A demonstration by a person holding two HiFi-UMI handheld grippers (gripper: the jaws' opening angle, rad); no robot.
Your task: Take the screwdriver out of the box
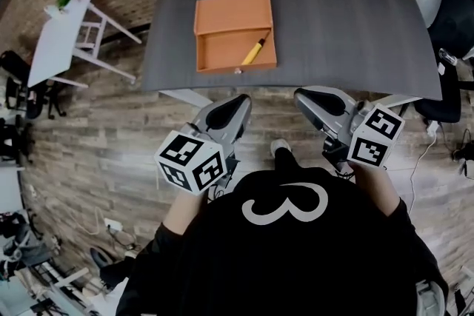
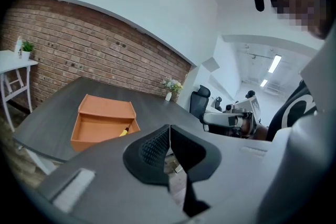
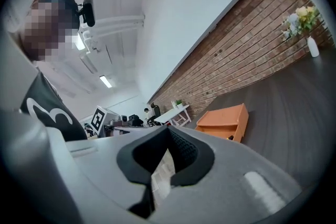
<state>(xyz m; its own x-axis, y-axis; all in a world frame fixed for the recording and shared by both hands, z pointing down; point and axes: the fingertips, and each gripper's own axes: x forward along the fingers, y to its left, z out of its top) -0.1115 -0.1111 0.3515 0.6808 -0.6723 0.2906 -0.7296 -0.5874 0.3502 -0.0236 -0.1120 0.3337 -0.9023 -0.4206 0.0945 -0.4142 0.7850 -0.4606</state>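
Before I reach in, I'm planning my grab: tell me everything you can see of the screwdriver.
The screwdriver has a yellow handle, plastic by its look, and a dark end. It lies flat and diagonal in the open orange box, near its right wall, dark end pointing away from the person. Only the box touches it.

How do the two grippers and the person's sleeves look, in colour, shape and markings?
The left gripper and right gripper have smooth grey bodies with black textured pads. Each carries a white cube with black square markers. The sleeves are black.
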